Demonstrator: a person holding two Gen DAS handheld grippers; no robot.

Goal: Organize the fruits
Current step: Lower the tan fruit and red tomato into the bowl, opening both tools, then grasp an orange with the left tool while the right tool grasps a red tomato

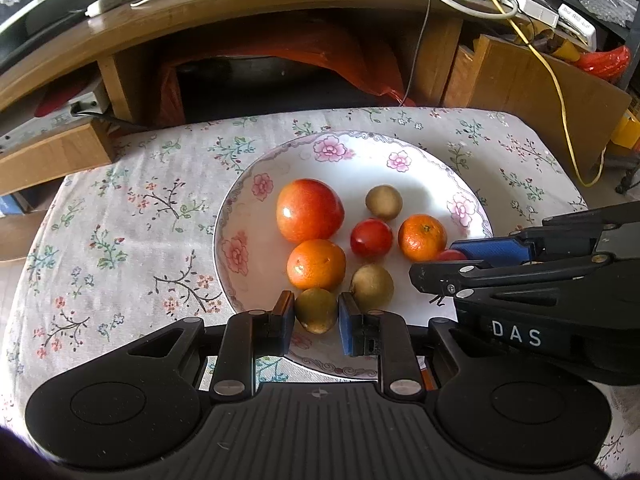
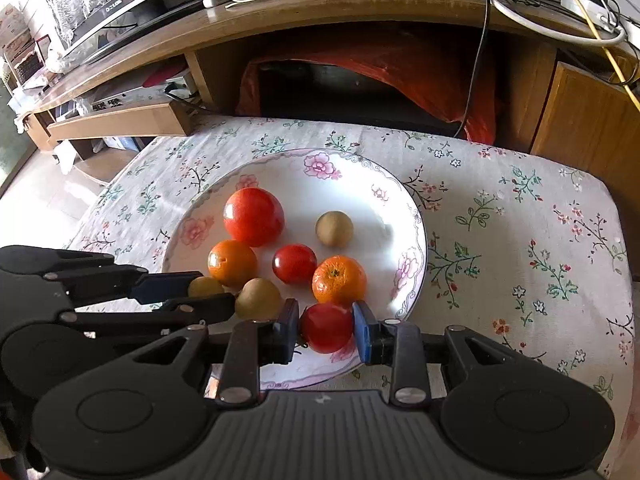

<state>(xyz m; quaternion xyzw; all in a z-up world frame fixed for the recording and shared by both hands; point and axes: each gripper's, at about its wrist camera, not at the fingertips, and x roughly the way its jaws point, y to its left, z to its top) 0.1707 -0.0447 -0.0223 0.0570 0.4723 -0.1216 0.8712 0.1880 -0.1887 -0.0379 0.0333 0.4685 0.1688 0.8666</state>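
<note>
Left gripper jaws pinched a kiwi, right gripper jaws a tomato; best eased apart gently over the plate.

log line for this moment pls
left claw: around kiwi | right claw: around small tomato | both over plate

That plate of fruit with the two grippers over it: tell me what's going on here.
A person is sorting fruit on a flowered plate with two handheld grippers. The left gripper is closed around a small brown-green fruit at the plate's near edge. The right gripper clamps a small red fruit. Six more fruits lie loose on the plate.
</note>
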